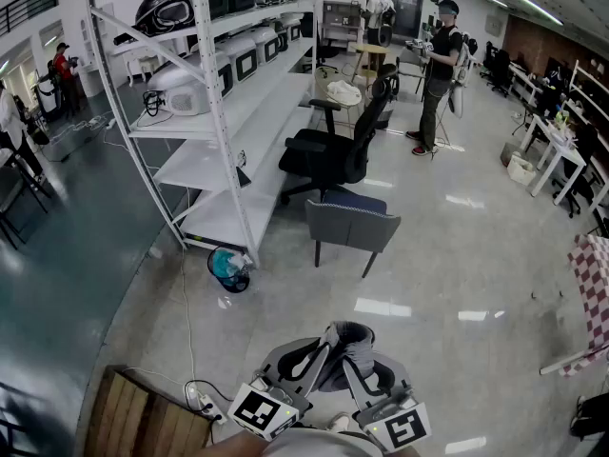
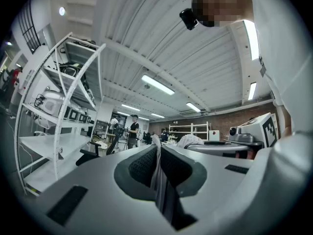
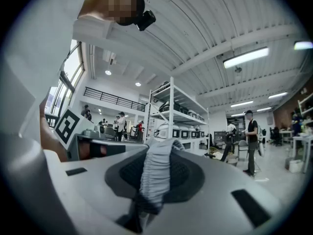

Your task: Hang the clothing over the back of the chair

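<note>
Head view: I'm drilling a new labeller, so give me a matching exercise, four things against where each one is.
Things
1. grey fabric clothing
2. grey upholstered chair with dark legs
3. black swivel office chair
4. red-and-white checked cloth

Places
A. at the picture's right edge
B. beside the white metal shelving
C. pinched by the left gripper and the right gripper
D. alone on the open floor, ahead

Pairs: 1-C, 2-D, 3-B, 4-A
</note>
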Tool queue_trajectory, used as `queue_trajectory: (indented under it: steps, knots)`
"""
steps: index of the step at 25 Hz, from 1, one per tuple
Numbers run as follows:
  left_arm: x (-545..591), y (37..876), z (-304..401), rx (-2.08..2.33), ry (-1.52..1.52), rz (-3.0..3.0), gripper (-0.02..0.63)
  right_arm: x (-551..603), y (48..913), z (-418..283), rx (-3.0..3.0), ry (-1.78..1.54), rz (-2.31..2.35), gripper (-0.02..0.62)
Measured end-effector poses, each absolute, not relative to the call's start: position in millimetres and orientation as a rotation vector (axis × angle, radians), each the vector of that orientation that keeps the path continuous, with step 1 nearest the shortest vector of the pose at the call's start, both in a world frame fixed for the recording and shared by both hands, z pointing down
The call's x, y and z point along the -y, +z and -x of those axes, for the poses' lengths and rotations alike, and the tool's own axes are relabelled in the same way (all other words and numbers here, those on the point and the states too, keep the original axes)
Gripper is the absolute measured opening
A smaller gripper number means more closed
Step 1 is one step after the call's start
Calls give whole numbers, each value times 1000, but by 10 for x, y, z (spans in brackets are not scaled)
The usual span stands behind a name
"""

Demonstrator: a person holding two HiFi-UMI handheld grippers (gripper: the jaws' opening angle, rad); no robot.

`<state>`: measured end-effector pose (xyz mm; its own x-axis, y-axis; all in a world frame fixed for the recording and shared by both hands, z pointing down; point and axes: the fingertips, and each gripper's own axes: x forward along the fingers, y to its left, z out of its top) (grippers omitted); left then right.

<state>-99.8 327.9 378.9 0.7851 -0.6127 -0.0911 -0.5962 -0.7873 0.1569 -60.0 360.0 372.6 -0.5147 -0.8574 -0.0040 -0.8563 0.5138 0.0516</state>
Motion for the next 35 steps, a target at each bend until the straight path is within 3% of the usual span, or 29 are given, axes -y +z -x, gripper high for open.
queue_trajectory:
  steps: [25, 35]
  knots:
    - [-3189, 3943, 289, 1110, -175, -2766, 28, -3518, 3823, -67, 2849, -2, -1363, 80]
    - [-2424, 4136, 204, 1022, -164, -2762, 28, -2789, 4004, -66, 2809, 55, -1406, 80]
